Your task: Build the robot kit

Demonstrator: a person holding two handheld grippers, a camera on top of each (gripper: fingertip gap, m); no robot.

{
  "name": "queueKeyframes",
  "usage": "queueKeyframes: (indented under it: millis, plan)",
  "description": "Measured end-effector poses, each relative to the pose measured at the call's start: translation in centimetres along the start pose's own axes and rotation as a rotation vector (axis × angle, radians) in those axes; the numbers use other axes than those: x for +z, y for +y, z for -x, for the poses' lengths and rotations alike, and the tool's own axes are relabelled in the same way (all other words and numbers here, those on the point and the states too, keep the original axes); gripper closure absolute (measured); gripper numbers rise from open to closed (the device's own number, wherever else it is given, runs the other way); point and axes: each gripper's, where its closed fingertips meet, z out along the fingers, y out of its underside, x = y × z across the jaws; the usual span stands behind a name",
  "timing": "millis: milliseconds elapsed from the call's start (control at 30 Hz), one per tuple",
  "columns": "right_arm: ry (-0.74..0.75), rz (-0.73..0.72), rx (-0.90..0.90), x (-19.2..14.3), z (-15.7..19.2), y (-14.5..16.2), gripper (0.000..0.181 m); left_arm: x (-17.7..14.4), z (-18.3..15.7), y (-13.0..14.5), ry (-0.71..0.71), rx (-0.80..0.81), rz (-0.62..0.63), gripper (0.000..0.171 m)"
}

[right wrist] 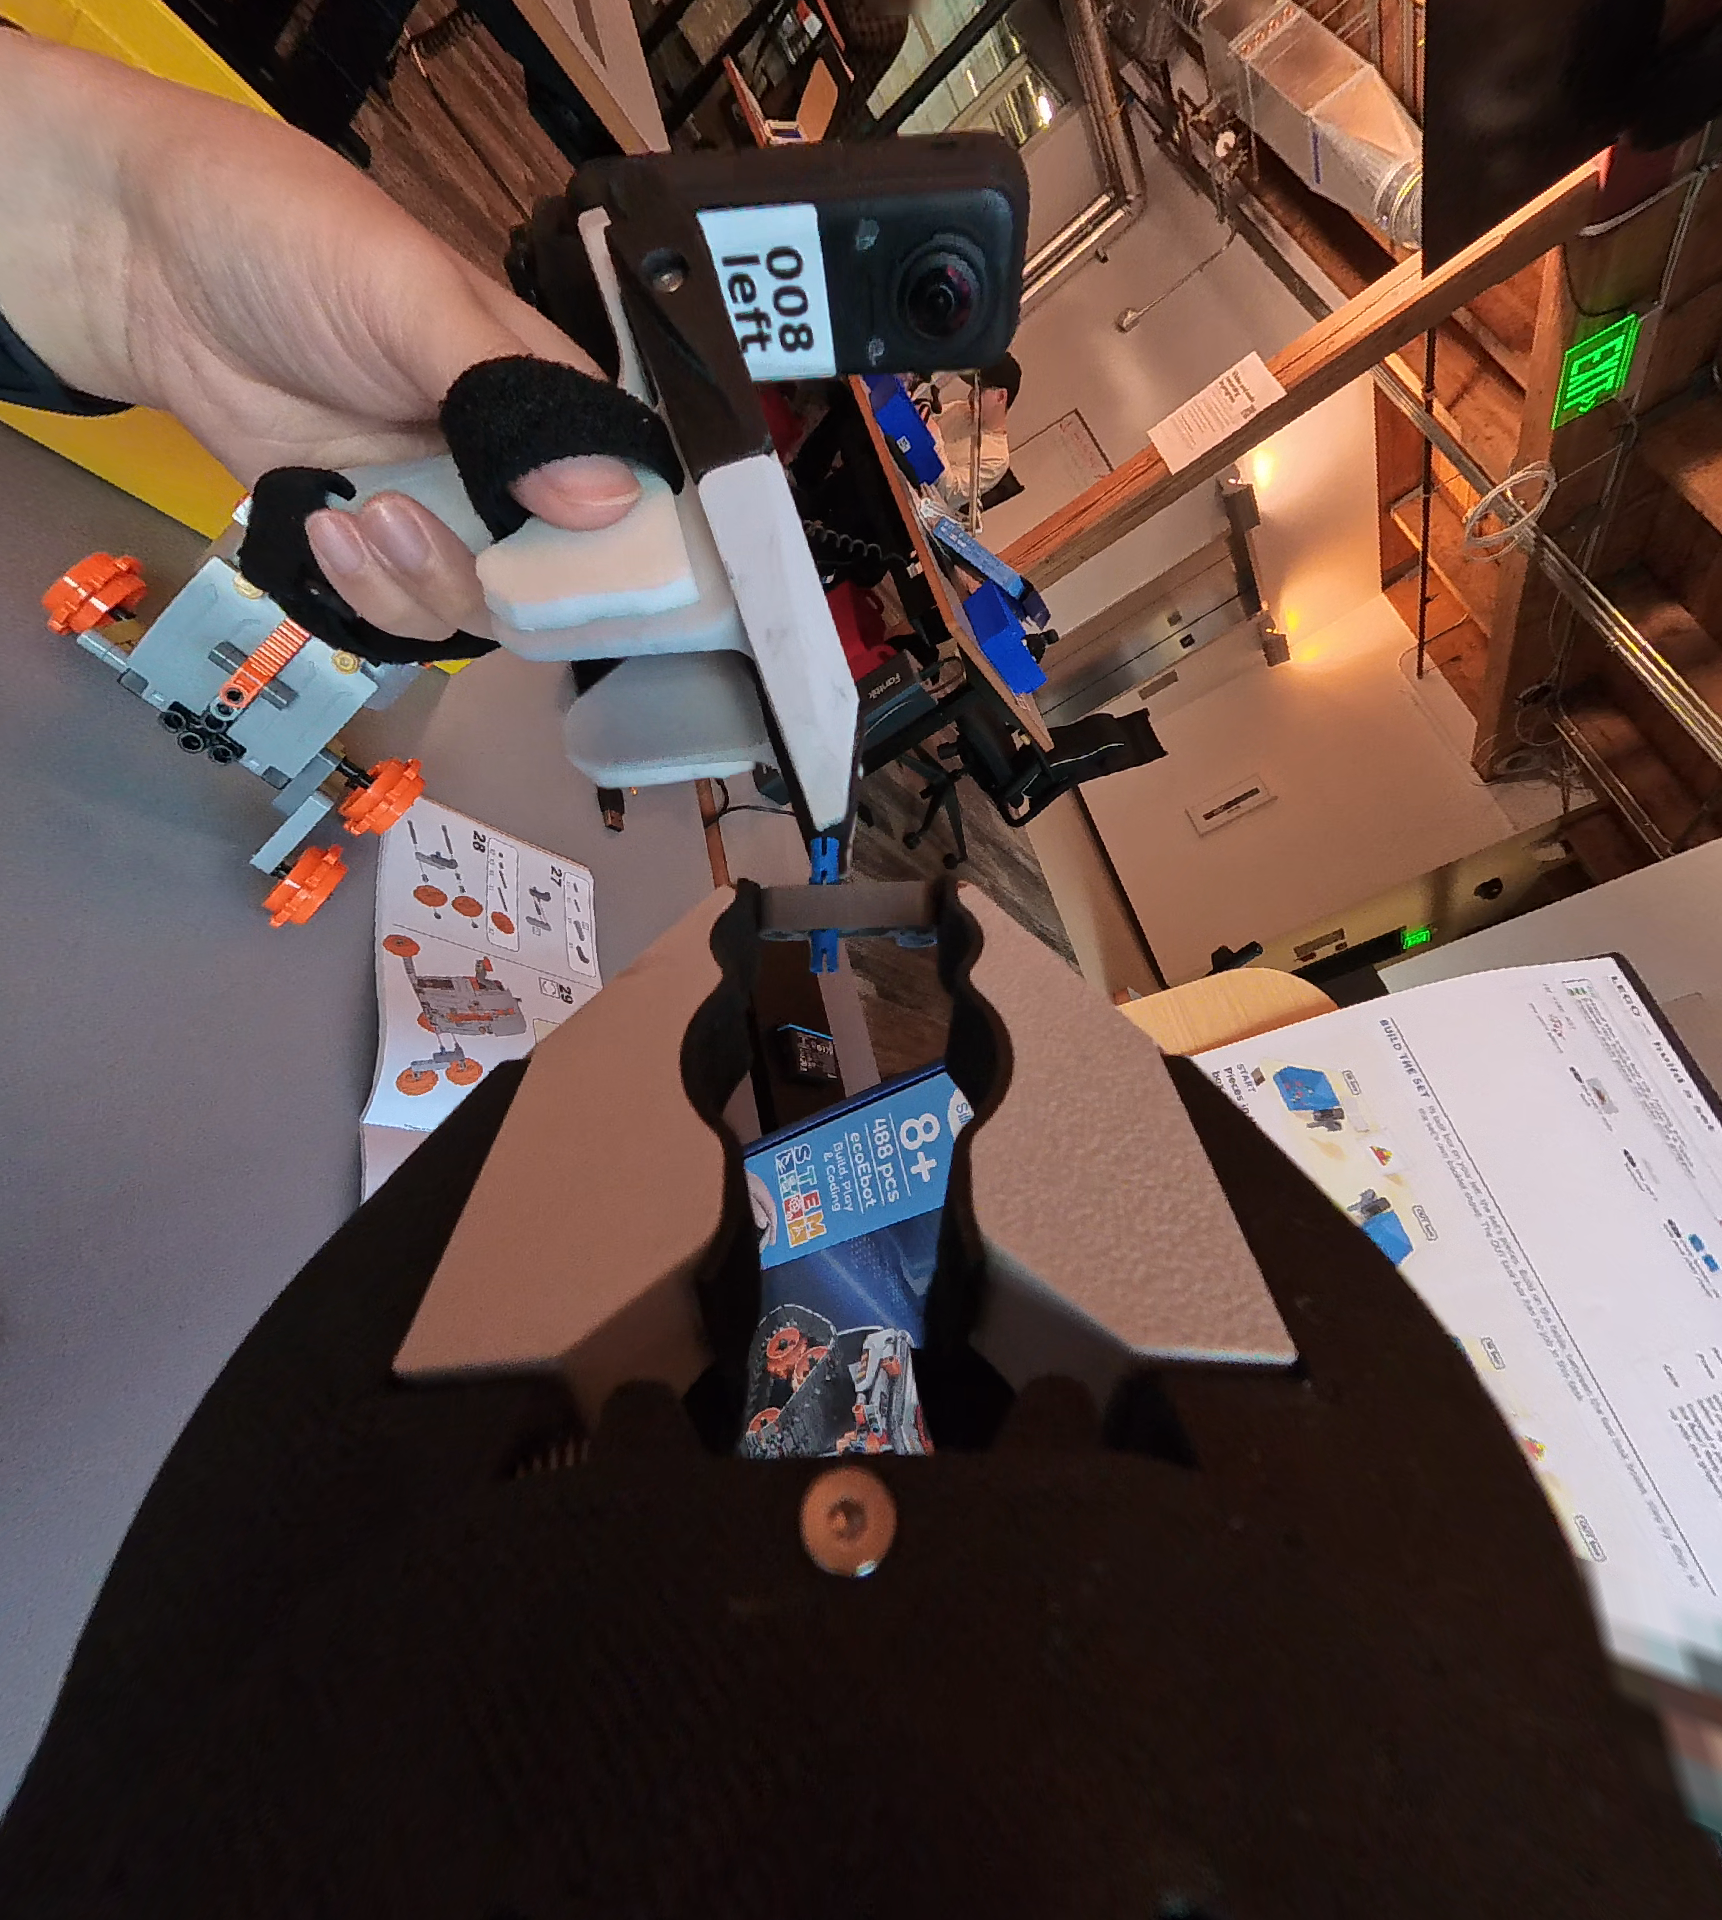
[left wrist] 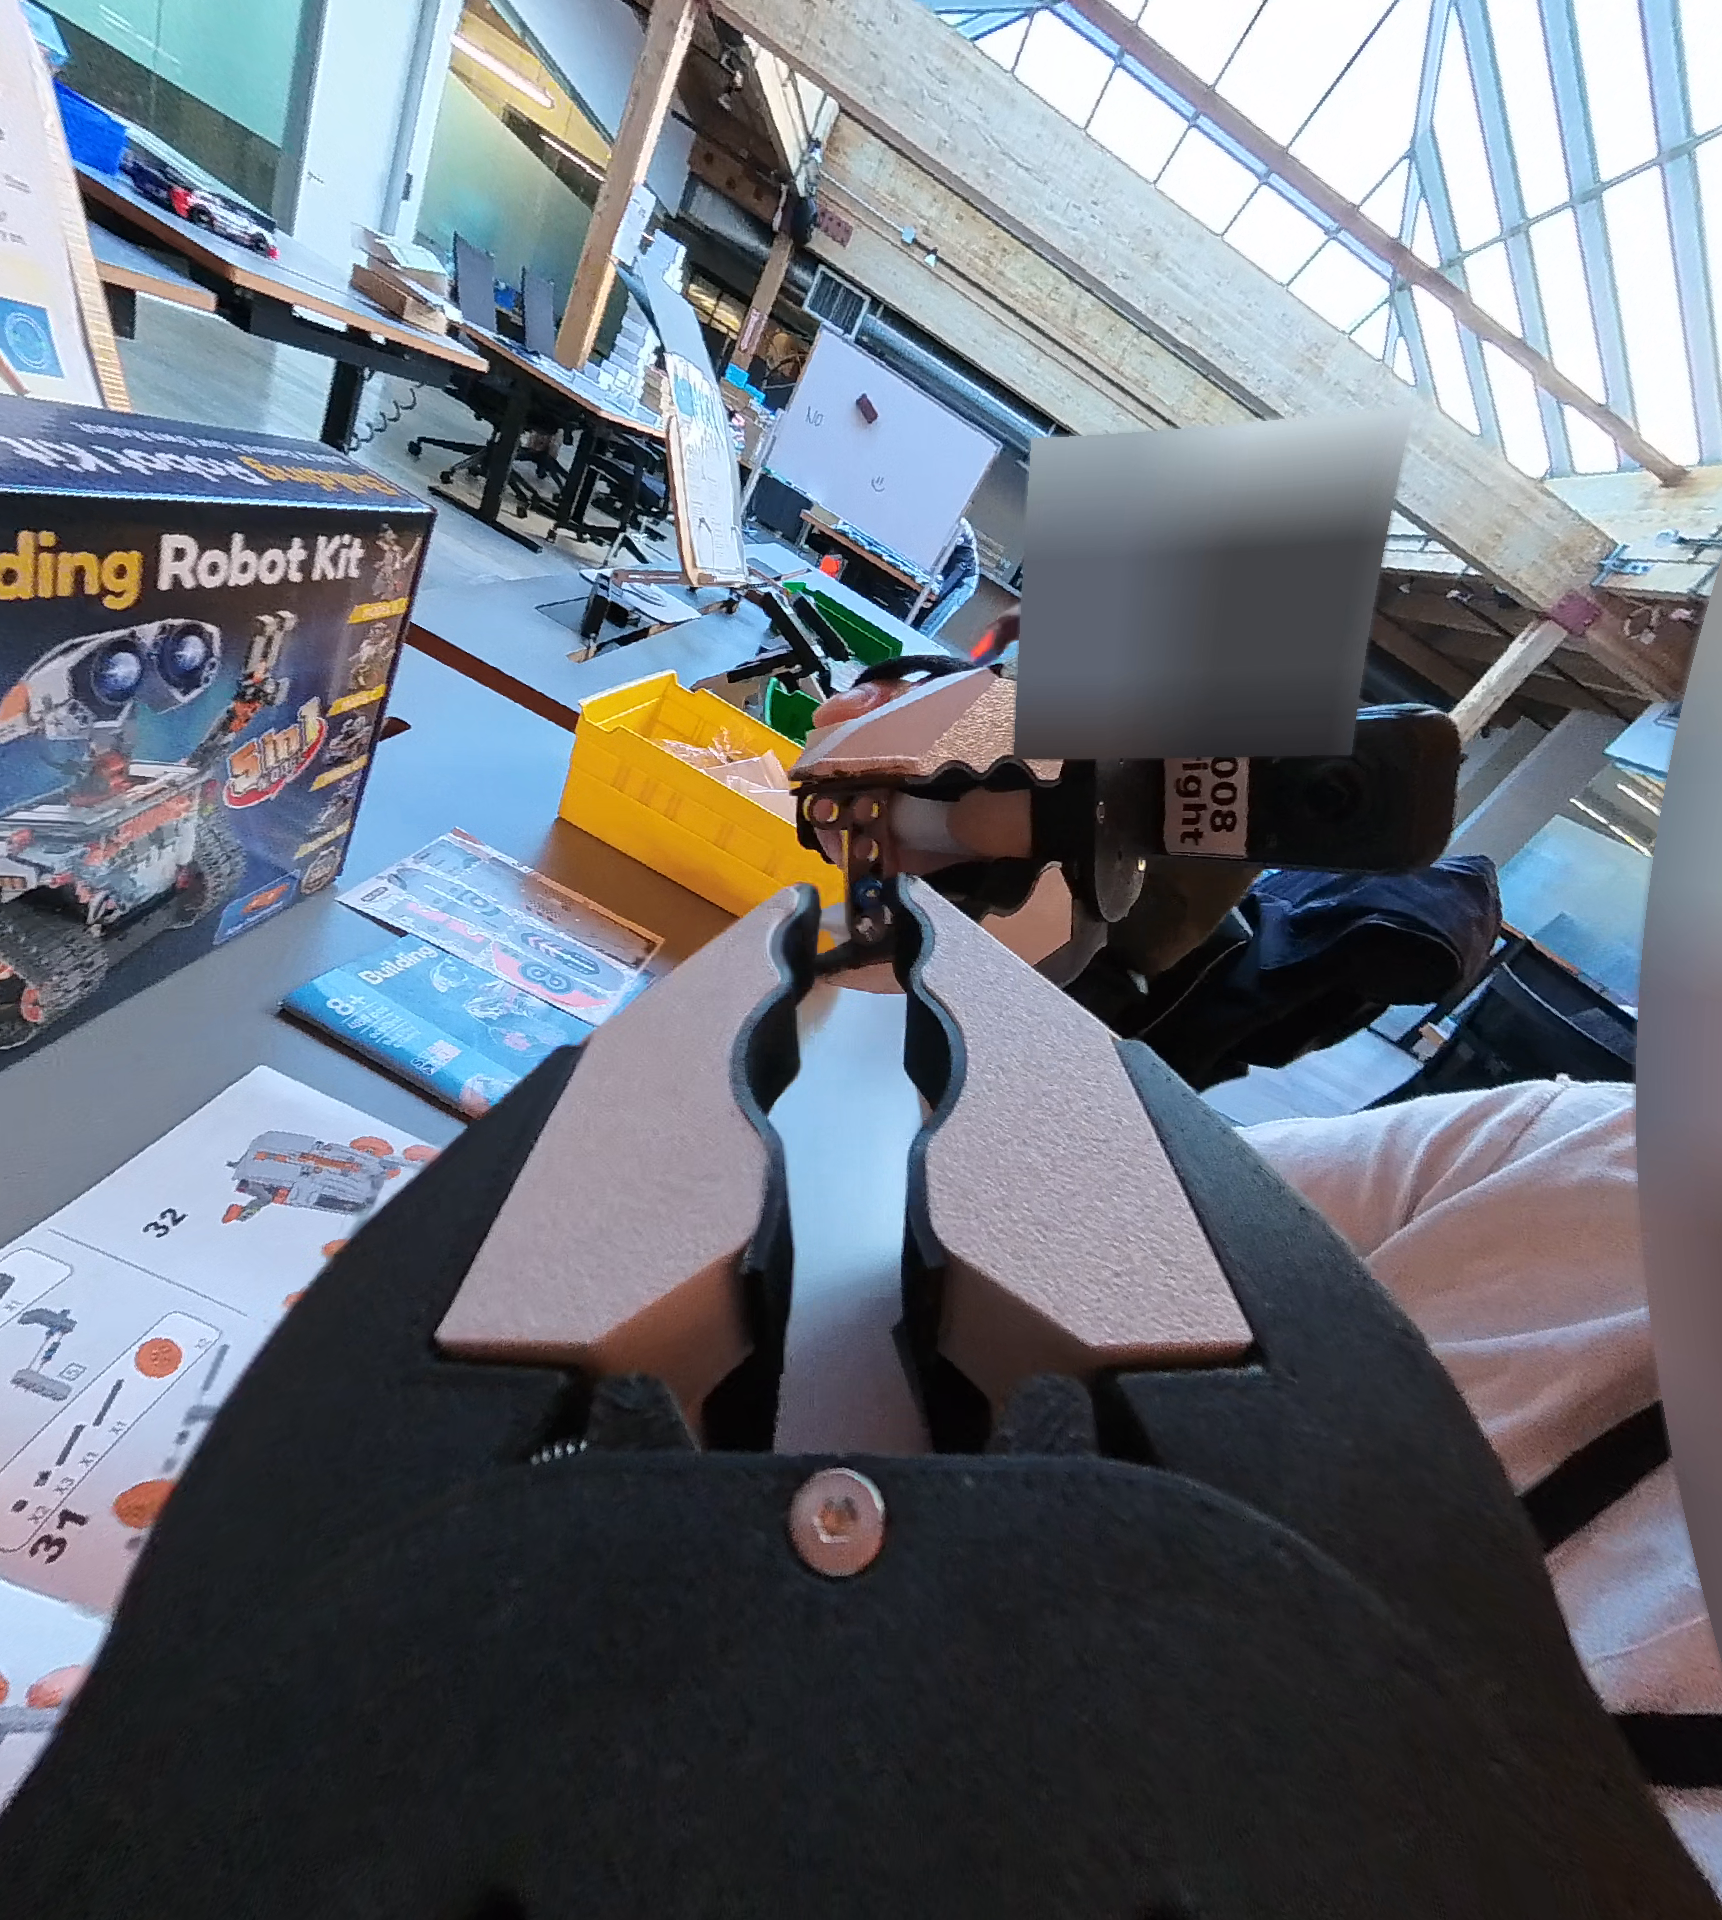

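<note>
My left gripper (left wrist: 857,904) pinches a small blue pin (right wrist: 824,862) at its tips. My right gripper (right wrist: 841,909) is closed on a short grey beam (right wrist: 844,906) with holes. The pin pokes through the beam, up in the air above the table (right wrist: 109,1039). A half-built robot (right wrist: 244,707) sits there, beside a booklet (right wrist: 472,966).

Grainy matt tan plastic jaws on a rough black printed left gripper (left wrist: 852,914), glossy yellow plastic bin (left wrist: 675,795), glossy printed card box (left wrist: 140,707) at left, matt grey bench (right wrist: 109,1039), paper booklet (right wrist: 478,966), bare timber beams (left wrist: 1096,281) above.
</note>
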Motion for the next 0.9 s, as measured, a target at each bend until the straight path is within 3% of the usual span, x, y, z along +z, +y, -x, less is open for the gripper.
queueKeyframes:
  millis: [400, 900]
  plan:
    - [-0.008, 0.016, -0.008, 0.23, 0.19, 0.29, 0.148, -0.02, 0.13, 0.08, -0.006, -0.001, 0.007, 0.155]
    - [-0.010, 0.020, -0.012, 0.33, 0.28, 0.31, 0.148, 0.36, 0.19, 0.72, -0.007, 0.006, 0.040, 0.169]
